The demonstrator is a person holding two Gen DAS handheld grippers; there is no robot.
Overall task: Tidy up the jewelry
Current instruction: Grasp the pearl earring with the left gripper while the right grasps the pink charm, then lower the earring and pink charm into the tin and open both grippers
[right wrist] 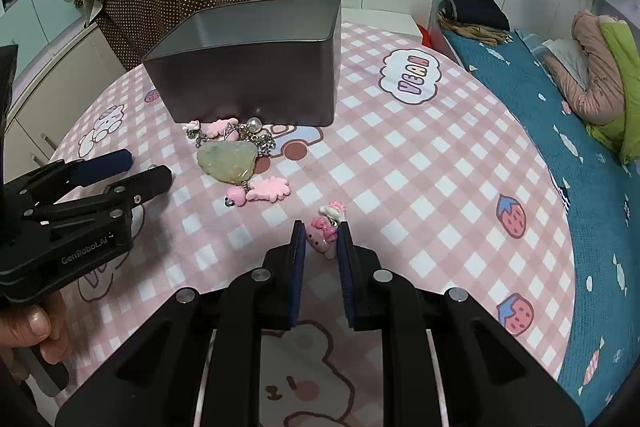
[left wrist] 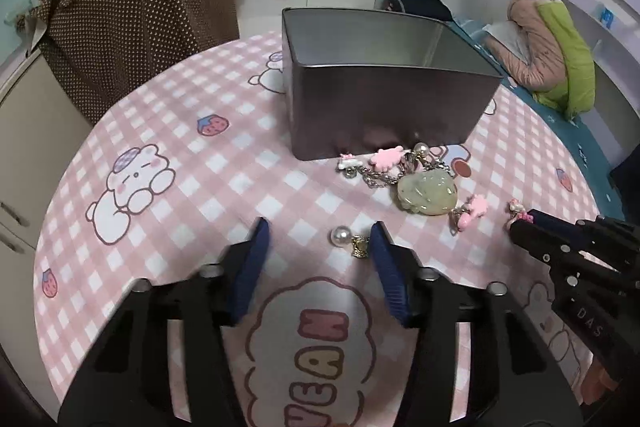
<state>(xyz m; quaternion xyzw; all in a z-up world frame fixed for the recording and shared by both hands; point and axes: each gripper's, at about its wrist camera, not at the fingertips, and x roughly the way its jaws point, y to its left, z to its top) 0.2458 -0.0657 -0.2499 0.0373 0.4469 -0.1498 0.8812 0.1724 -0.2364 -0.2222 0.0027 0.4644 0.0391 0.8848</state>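
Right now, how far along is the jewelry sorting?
Barely started, by the look of it. The visible part of the tin shows nothing inside; its floor is hidden. In hand: the right gripper brackets the pink cat charm, jaws close but whether gripping is unclear. The left gripper is open around the pearl earring. Left: the jade pendant and the chain pile beside the tin.

The left hand-held gripper is held low and level, its blue-padded fingers spread wide apart; the right hand-held gripper also points forward, its fingers drawn narrow; a bare hand grips the left handle.
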